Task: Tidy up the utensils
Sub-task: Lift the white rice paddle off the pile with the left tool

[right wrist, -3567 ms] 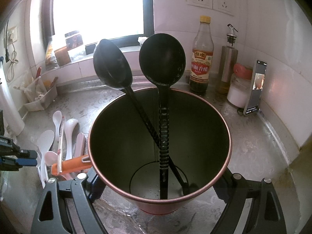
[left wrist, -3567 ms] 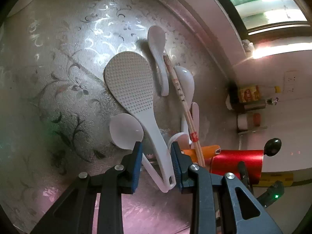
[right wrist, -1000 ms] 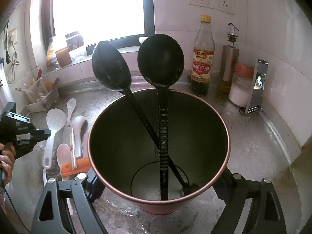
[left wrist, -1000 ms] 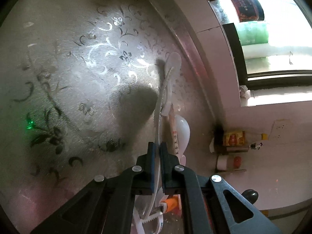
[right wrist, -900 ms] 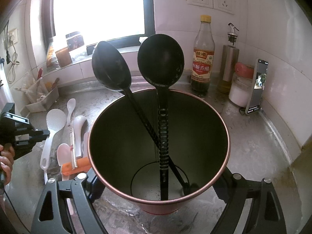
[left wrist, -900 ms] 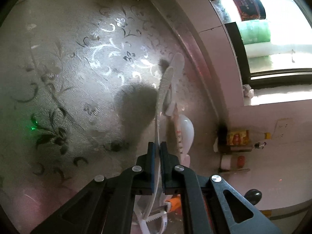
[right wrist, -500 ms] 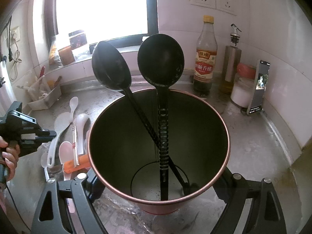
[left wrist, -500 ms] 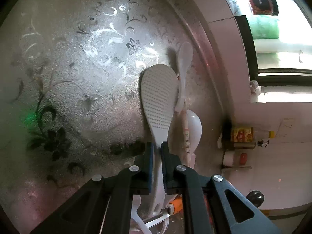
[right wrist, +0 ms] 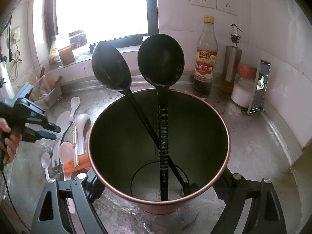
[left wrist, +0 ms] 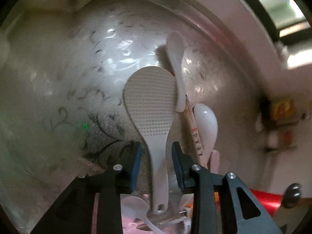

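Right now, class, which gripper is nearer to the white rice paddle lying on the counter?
Left. The left gripper straddles the rice paddle handle, its jaws just opened and clear of it. The right gripper is clamped around the red cup, beside the utensil pile.

Blown-out window (right wrist: 101,9) backlight; left view dim, motion-blurred, fisheye-warped.

Left wrist view: looks steeply down from close above the patterned metal countertop (left wrist: 81,81), its black 2-finger left gripper (left wrist: 157,161) framing the bottom edge. Right wrist view: tilts down at a shallower angle, very near the open red metal utensil holder (right wrist: 224,136), facing the window wall. Both views share the white dimpled plastic rice paddle (left wrist: 151,105) (right wrist: 62,124) and the neighbouring white spoons on the countertop.
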`<state>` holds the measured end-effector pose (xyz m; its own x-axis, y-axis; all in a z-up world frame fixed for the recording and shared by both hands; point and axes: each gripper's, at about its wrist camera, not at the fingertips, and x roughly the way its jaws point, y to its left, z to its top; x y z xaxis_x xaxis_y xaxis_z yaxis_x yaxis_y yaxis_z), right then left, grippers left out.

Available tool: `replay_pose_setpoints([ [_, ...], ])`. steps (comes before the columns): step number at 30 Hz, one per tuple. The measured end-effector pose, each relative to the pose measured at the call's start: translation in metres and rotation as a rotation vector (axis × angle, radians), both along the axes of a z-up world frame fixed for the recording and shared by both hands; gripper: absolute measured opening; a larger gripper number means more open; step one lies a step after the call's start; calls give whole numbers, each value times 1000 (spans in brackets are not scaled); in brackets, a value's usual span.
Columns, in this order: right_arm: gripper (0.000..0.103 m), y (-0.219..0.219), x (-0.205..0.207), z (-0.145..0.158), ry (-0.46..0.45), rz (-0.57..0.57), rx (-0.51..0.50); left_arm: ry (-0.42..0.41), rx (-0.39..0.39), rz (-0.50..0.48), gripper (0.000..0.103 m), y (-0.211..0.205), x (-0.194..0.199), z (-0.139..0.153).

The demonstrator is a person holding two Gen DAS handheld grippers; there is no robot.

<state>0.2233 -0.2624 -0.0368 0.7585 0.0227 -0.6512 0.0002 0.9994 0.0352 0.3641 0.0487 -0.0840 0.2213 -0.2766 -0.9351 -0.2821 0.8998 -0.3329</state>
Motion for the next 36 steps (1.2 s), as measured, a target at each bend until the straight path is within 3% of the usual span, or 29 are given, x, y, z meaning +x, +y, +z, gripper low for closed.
replay_pose_setpoints([
  [12, 90, -2, 2, 0, -1, 1, 16, 48, 378, -248, 32, -81, 18, 4],
  [18, 90, -4, 3, 1, -2, 2, 26, -1, 334, -230, 21, -71, 12, 5],
  [22, 90, -4, 3, 1, -1, 2, 25, -60, 190, -151, 19, -50, 2, 6],
  [27, 90, -4, 3, 1, 0, 5, 22, -129, 67, -74, 19, -27, -13, 8],
  [36, 90, -2, 3, 1, 3, 7, 16, -270, -80, -7, 19, -2, -37, 32],
])
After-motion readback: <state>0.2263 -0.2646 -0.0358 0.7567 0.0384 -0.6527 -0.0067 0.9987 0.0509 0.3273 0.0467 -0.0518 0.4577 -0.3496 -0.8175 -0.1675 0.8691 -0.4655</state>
